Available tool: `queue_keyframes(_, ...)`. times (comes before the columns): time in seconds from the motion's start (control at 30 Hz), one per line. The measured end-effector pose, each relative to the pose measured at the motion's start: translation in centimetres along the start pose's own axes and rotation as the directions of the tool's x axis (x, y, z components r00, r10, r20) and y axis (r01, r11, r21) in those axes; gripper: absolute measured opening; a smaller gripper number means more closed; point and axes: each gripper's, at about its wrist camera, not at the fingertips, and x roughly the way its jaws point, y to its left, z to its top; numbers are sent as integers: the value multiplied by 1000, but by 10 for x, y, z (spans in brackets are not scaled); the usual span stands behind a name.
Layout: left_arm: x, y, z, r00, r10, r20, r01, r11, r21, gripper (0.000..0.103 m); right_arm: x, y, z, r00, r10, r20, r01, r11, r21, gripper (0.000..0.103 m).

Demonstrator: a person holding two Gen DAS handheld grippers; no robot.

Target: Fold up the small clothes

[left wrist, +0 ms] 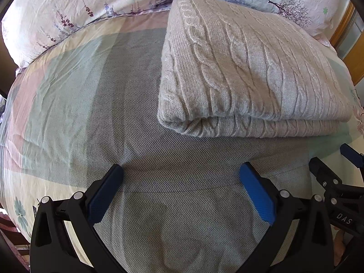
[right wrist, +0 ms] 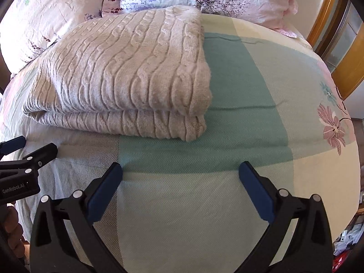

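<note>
A beige cable-knit sweater (left wrist: 250, 68) lies folded in a thick rectangle on the bed, its folded edge facing me. It also shows in the right wrist view (right wrist: 127, 68), at the upper left. My left gripper (left wrist: 180, 173) is open and empty, over the bedspread in front of the sweater's left part. My right gripper (right wrist: 180, 173) is open and empty, in front of and to the right of the sweater. Each gripper shows at the edge of the other's view: the right one (left wrist: 336, 177), the left one (right wrist: 27, 159).
The bedspread (right wrist: 238, 113) has grey, green and cream blocks with flower prints. Floral pillows (left wrist: 79, 11) lie behind the sweater. A wooden frame (right wrist: 336, 34) stands at the far right. The bed's edge drops off at the right.
</note>
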Motion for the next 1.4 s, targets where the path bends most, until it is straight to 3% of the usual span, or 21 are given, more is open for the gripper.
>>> queue_keyframes(1.4, 4, 1, 7, 1000, -5, -26, 5, 1000, 14, 102, -2, -1, -1, 1000, -1, -4, 1, 1000, 1, 101)
